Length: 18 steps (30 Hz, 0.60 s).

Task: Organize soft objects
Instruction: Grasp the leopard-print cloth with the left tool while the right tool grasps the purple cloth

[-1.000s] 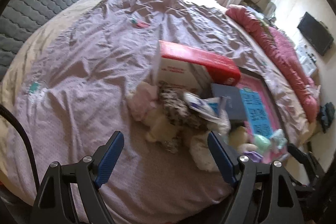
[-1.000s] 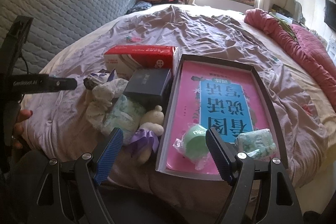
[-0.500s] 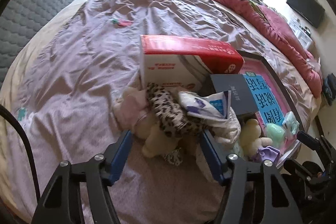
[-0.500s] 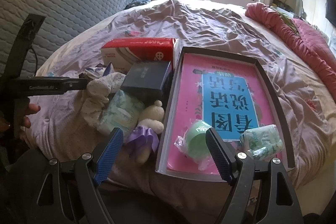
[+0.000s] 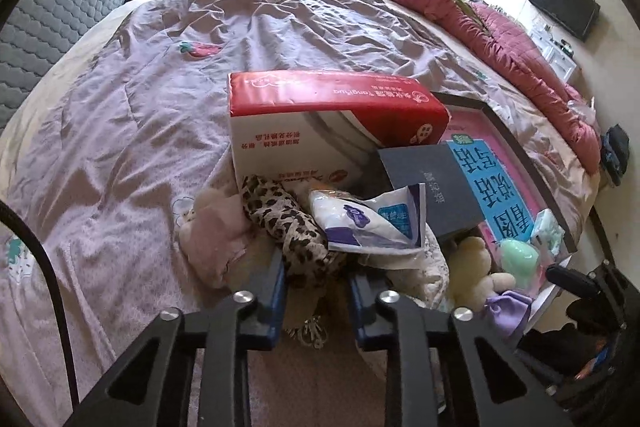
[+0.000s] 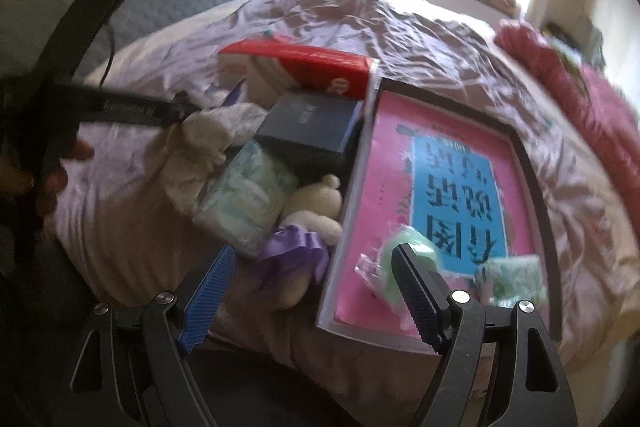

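A heap of soft things lies on the bed: a leopard-print cloth [image 5: 288, 223], a pink plush [image 5: 212, 239], a white and blue packet [image 5: 368, 223], a cream plush toy [image 5: 476, 267] and a purple cloth [image 5: 508, 307]. My left gripper [image 5: 316, 287] is down in the heap, its jaws closing with the lower end of the leopard-print cloth pinched between the blue pads. My right gripper [image 6: 314, 255] stands open above the purple cloth [image 6: 292, 247] and the tray's near corner, holding nothing. A wrapped green ball [image 6: 404, 251] and a tissue pack [image 6: 248, 199] lie close by.
A red and white carton [image 5: 320, 115] and a dark box [image 5: 432, 187] stand behind the heap. A pink tray [image 5: 504, 131] with a blue label lies to the right. A red quilt [image 5: 500, 39] runs along the bed's far side. A hand [image 6: 52, 179] grips the left tool.
My left gripper moved forward and down into the heap, and its jaws narrowed around the leopard-print cloth. The right gripper dipped and rolled, still equally wide, and its view is blurred.
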Each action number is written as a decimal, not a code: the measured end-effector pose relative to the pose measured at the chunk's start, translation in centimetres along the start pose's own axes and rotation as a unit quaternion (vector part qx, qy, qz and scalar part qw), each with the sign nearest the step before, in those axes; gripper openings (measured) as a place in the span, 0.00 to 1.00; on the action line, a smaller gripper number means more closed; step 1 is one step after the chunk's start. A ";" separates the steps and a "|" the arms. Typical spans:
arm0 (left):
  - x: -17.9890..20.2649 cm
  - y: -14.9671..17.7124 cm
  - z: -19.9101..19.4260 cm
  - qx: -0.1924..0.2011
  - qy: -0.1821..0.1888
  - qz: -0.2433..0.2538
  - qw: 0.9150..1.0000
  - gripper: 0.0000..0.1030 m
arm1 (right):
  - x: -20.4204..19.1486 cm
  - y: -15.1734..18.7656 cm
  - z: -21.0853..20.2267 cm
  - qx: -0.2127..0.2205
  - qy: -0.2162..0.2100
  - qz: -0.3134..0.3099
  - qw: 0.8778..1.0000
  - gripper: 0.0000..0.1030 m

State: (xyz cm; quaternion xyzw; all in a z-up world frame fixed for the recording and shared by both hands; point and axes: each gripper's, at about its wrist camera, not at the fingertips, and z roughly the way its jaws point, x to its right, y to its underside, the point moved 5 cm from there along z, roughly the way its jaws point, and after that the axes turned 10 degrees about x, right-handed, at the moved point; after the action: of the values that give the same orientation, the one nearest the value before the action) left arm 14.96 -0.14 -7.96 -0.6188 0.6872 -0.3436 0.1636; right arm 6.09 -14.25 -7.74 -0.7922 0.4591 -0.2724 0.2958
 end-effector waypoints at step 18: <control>-1.0 -0.2 0.1 0.016 0.048 -0.044 0.998 0.16 | -2.5 1.1 4.7 -0.037 0.090 -0.177 0.979 0.44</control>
State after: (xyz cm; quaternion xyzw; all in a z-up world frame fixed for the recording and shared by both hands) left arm 15.32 0.78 -8.06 -0.6285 0.6608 -0.3909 0.1249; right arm 7.70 -11.44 -12.13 -0.8435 0.3458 -0.3738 0.1707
